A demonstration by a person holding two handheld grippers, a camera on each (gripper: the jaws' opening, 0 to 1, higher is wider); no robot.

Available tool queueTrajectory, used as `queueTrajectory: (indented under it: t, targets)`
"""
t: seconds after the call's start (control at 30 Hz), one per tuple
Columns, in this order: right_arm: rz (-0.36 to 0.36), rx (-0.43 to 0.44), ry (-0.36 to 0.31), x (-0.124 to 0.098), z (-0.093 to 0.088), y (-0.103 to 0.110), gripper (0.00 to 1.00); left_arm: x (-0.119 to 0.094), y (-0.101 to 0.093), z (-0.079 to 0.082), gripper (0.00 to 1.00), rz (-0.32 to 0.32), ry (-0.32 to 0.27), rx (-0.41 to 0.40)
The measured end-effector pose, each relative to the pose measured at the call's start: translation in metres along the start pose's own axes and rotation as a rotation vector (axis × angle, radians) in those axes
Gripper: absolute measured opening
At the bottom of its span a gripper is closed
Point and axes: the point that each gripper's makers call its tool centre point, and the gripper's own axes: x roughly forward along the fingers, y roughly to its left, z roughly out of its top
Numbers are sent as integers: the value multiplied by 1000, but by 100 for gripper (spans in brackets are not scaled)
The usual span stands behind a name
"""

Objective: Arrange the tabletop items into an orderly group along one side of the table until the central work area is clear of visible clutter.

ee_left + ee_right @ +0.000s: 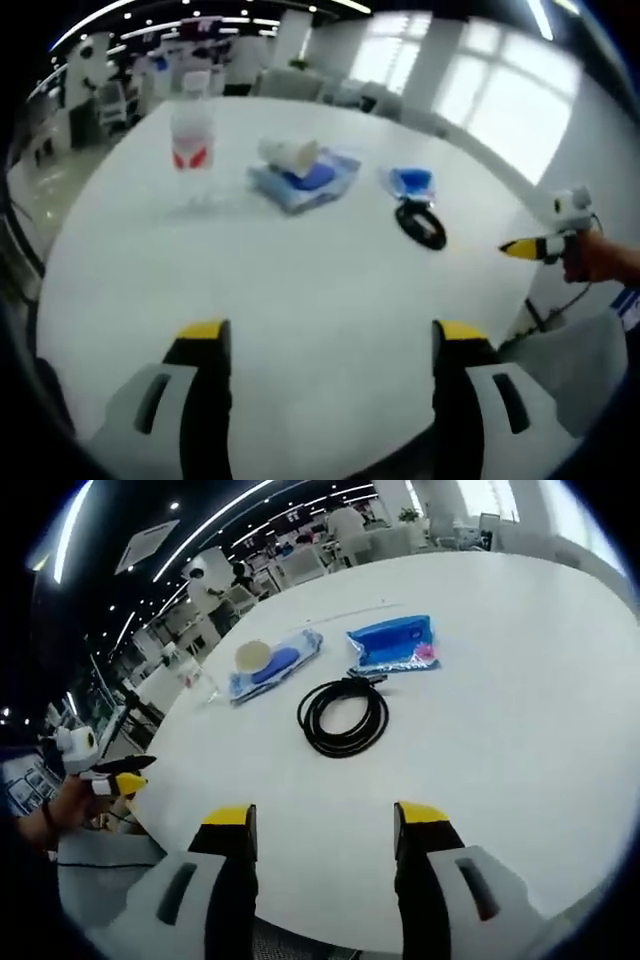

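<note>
tabletop items sat well ahead of both sets of fingers on the white table. beyond the left gripper, whose jaws stood wide with nothing between them, a clear water bottle stood upright off toward its left finger, a blue packet with a pale cup on it lay ahead, and a small blue pouch touched a coiled black cable toward its right finger. ahead of the right gripper, also wide and empty, lay the cable, with the pouch just past it and the blue packet further left.
</note>
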Motion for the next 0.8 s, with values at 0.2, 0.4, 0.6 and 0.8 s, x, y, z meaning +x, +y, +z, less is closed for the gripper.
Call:
queueTrajectory:
  t: [0.2, 0.4, 0.6, 0.8]
  targets:
    - [1, 12, 5, -7, -9, 2, 55, 0, 0, 0, 80, -2, -1, 0]
    - [11, 39, 43, -10, -25, 9, 56, 1, 0, -1, 80, -6, 3, -12]
    - [13, 38, 54, -11, -27, 9, 56, 1, -2, -2, 80, -4, 10, -3]
    - [10, 40, 45, -11, -21, 8, 56, 0, 0, -1, 80, -2, 5, -10]
